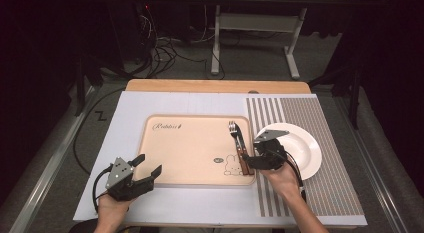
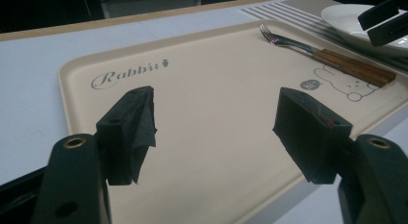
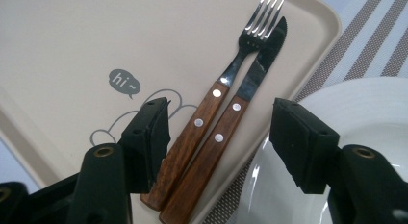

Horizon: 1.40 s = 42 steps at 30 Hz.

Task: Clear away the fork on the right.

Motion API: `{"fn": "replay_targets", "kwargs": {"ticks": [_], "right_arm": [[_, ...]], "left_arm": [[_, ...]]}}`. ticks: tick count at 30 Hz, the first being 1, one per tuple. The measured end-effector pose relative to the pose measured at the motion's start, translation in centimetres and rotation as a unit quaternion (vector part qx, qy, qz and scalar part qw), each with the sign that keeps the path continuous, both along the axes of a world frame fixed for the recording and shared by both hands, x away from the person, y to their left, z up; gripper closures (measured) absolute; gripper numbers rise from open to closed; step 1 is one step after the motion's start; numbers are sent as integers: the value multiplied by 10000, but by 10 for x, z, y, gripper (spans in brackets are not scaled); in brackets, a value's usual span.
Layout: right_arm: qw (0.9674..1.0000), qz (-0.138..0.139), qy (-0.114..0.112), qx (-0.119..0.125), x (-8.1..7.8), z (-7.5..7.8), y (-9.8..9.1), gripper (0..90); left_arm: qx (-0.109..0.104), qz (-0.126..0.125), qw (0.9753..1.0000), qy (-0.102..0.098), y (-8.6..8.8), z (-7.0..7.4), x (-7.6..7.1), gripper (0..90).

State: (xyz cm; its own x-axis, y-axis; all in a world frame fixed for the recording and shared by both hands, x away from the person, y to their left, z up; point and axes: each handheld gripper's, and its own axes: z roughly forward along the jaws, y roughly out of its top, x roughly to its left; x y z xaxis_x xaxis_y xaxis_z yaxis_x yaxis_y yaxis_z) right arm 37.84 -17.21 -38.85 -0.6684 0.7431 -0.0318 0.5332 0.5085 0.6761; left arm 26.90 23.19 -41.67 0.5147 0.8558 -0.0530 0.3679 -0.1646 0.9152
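The fork (image 3: 240, 56) and knife (image 3: 231, 137) lie side by side at the right edge of the tray (image 1: 190, 158), near the white plate (image 1: 305, 148). The right gripper (image 3: 219, 137) hangs released above their wooden handles; the left gripper (image 2: 214, 125) is released at the tray's near left corner
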Motion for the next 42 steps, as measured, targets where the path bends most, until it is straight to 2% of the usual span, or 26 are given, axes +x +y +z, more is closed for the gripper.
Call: {"fn": "replay_targets", "kwargs": {"ticks": [2, 7, 16, 34, 42], "right_arm": [[10000, -30, -81, 38, -2, 0, -5, 398], [9998, -78, -67, 167, -8, 1, -13, 390], [9995, -147, -142, 244, -15, 2, -25, 385], [9974, -333, -443, 456, -32, 0, -55, 384], [9964, -438, -456, 560, -37, -3, -66, 371]], "left_arm": [[2, 1, 10000, -4, 0, 0, 0, 311], [21, 16, 10000, -15, -1, 0, 0, 309], [35, 32, 10000, -36, -1, 0, 0, 301], [76, 41, 10000, -29, -1, -1, 0, 280], [63, 51, 10000, -34, 0, -1, 0, 275]]}}
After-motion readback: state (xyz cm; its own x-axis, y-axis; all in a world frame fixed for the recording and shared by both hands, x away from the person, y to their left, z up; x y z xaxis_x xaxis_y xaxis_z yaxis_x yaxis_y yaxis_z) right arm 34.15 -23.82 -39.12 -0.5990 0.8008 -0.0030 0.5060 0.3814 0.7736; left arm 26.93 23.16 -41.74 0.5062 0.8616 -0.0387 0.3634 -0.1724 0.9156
